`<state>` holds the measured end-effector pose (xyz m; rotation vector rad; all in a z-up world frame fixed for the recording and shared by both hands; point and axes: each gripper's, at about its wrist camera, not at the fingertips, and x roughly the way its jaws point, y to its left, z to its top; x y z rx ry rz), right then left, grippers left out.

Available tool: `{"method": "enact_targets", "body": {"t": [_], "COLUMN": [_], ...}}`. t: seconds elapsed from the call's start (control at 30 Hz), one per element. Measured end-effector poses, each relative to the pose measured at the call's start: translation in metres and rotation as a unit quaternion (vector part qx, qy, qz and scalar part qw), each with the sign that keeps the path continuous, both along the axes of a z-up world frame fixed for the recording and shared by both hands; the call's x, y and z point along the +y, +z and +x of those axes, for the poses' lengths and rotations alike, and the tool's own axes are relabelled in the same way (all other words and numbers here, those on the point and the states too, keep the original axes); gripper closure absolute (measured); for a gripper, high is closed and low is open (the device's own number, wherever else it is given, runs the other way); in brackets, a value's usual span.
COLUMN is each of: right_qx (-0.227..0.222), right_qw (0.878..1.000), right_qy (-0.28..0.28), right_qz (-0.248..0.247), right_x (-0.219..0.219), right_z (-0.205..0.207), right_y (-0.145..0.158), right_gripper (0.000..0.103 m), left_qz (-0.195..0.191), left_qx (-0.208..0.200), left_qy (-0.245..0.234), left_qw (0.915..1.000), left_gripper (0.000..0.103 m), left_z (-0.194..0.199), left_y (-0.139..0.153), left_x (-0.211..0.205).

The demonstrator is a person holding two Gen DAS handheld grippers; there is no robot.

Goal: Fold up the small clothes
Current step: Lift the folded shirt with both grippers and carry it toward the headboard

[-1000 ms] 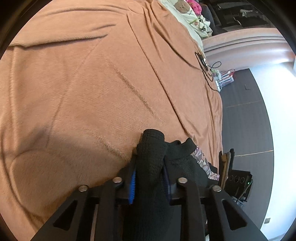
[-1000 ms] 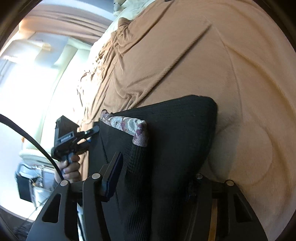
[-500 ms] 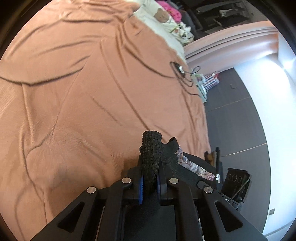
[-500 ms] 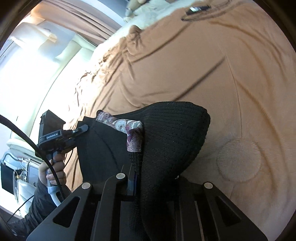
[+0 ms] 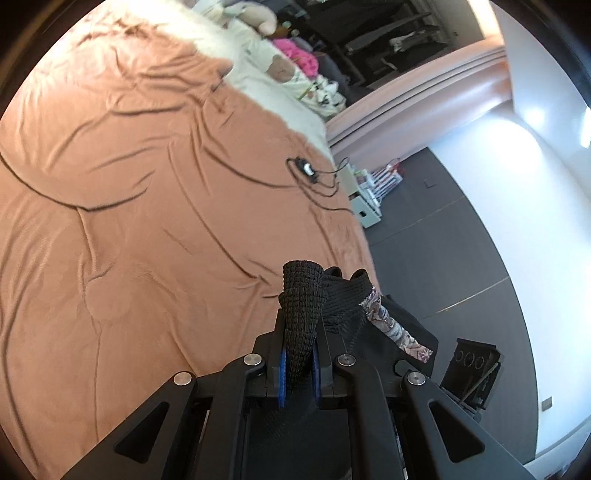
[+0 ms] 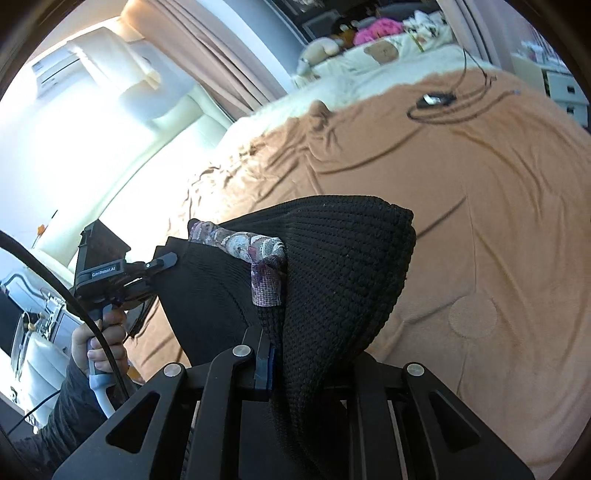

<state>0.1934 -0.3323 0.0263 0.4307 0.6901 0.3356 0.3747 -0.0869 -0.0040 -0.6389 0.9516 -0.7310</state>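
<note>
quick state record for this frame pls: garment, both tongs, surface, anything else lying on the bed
garment: black knit garment with patterned trim, held up off the bed
left tongs: shut on a bunched edge of the garment
right tongs: shut on another edge
surface: wrinkled orange-brown blanket
other: small device with black cable near the bed's far end; stuffed toys beyond

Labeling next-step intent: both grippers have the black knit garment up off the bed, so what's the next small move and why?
Probably lower it onto the tan blanket. The left gripper and right gripper each pinch a bunched edge of the black knit garment, which hangs sagging between them, so it needs laying flat before any fold.
</note>
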Motion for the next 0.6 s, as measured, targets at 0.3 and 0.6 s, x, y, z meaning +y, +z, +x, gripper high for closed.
{"method": "enact_targets", "body": {"t": [0.3, 0.6], "right_qx": [-0.066, -0.143], "right_qw": [0.997, 0.988], "right_qy": [0.005, 0.030], "right_qz": [-0.026, -0.053], "right_x": [0.024, 0.073], "right_z": [-0.096, -0.184], "right_y": [0.047, 0.100], "right_gripper": [0.092, 0.092], "left_qz": [-0.016, -0.027], "left_qx": [-0.069, -0.135], "left_qy": [0.015, 0.049], "left_qw": [0.9974, 0.9893], "left_gripper": [0.093, 0.093], "left_z": [-0.079, -0.155], "left_y": [0.069, 0.145], "left_x": [0.032, 0.089]}}
